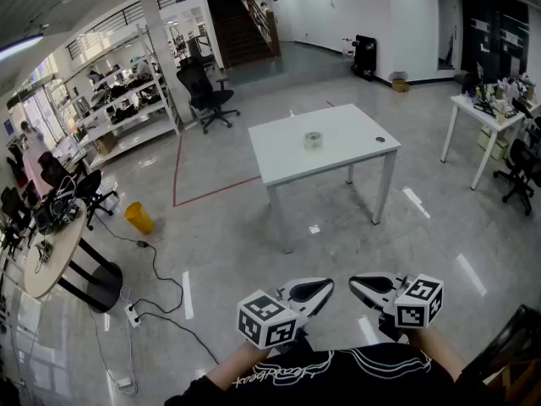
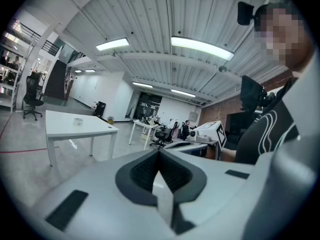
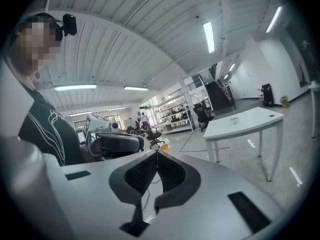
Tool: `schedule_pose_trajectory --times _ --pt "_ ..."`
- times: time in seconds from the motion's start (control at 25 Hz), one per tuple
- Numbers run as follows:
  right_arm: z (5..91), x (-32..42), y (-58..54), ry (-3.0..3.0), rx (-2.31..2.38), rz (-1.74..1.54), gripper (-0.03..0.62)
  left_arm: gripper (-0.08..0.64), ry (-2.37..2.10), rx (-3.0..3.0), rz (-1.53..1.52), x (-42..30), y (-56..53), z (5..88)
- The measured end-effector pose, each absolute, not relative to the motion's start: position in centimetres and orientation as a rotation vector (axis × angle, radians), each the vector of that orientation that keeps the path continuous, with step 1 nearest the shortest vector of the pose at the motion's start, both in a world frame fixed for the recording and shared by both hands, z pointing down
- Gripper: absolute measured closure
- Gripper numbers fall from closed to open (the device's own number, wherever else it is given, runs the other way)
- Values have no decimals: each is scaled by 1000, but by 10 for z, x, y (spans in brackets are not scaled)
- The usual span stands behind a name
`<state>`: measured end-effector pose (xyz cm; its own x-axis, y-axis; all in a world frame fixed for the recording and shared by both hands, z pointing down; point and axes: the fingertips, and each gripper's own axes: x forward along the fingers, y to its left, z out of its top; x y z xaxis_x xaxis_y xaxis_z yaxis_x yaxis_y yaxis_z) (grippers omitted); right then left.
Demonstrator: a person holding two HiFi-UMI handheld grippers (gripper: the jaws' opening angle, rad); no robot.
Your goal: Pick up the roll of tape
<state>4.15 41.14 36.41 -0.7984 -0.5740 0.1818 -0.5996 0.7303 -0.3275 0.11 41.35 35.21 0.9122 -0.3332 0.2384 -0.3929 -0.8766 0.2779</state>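
Observation:
The roll of tape (image 1: 314, 139) is small and pale and stands near the middle of a white table (image 1: 338, 155), well ahead of me across open floor. It also shows far off in the left gripper view as the roll of tape (image 2: 77, 121) and in the right gripper view as the roll of tape (image 3: 233, 120). Both grippers are held low against the person's body, tips turned toward each other. My left gripper (image 1: 326, 287) is shut with nothing in it. My right gripper (image 1: 354, 283) is shut and empty too. Neither is anywhere near the table.
A black office chair (image 1: 205, 91) and metal shelves (image 1: 127, 100) stand at the back left. A yellow bin (image 1: 139, 218), floor cables (image 1: 156, 290) and a round table (image 1: 46, 256) lie to the left. Another white desk (image 1: 490, 112) stands at the right.

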Motion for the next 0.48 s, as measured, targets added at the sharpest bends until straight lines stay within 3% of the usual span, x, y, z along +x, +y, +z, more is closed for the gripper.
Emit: schedule_pose_trajectory --times 0.48 --pt "361 81 421 -2867 1059 620 578 557 -464 2770 297 38 421 350"
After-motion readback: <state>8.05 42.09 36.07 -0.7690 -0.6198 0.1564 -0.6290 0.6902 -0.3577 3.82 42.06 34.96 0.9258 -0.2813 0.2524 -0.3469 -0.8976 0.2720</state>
